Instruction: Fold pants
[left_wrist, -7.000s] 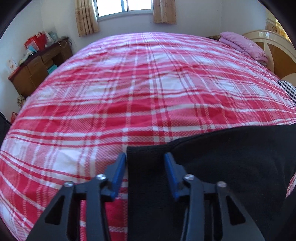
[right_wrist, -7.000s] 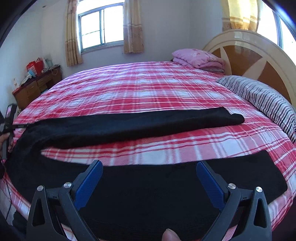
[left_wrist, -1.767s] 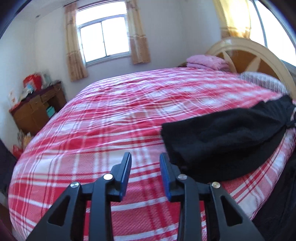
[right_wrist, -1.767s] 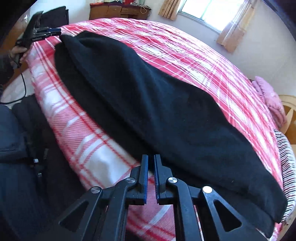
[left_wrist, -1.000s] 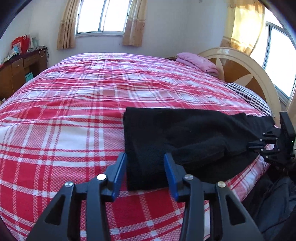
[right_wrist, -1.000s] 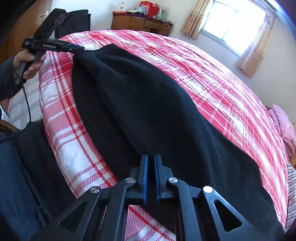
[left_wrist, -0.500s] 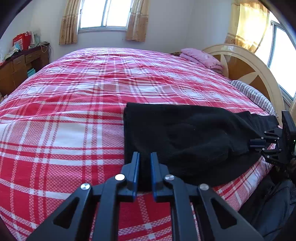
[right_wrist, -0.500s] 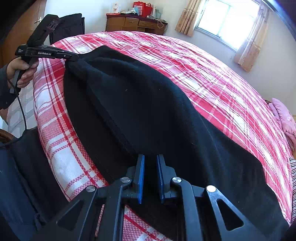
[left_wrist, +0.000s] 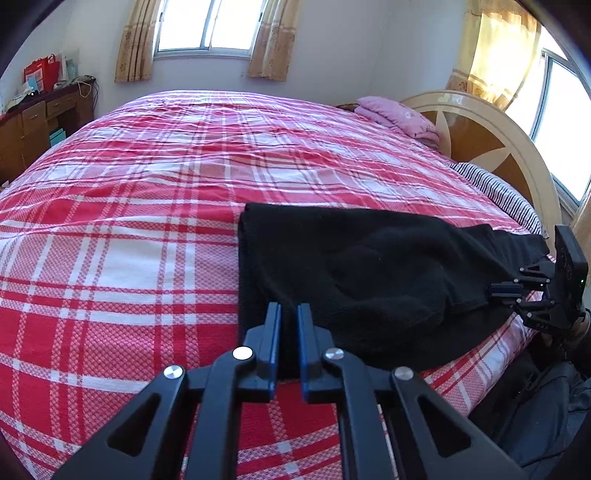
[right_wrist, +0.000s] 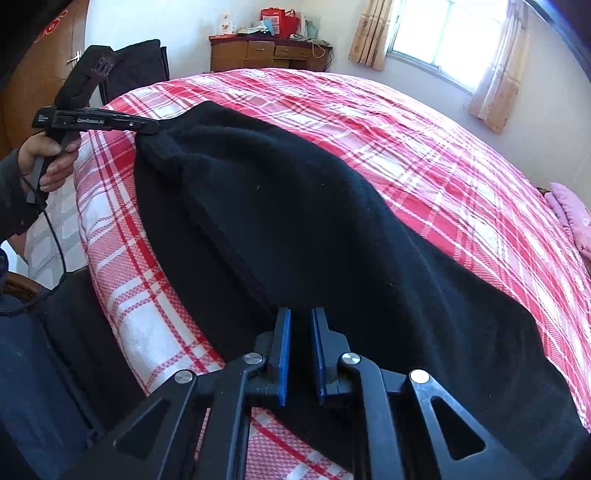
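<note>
Black pants (left_wrist: 369, 273) lie folded lengthwise along the near edge of a bed with a red plaid cover (left_wrist: 147, 206). My left gripper (left_wrist: 287, 314) is shut on the near corner of one end of the pants. My right gripper (right_wrist: 300, 321) is shut on the pants (right_wrist: 295, 221) at the other end. The right gripper also shows at the right of the left wrist view (left_wrist: 506, 290), pinching the fabric. The left gripper shows at the top left of the right wrist view (right_wrist: 147, 127), held by a hand, its tips at the pants' far corner.
A pink folded blanket (left_wrist: 399, 116) and a striped pillow (left_wrist: 495, 188) lie by the rounded headboard (left_wrist: 491, 136). A wooden dresser (left_wrist: 33, 122) stands by the far wall. A dark bag (left_wrist: 546, 413) sits on the floor beside the bed.
My left gripper has closed on the pants' near corner since a second ago. My right gripper stays shut on the other end, and the fabric is lifted slightly.
</note>
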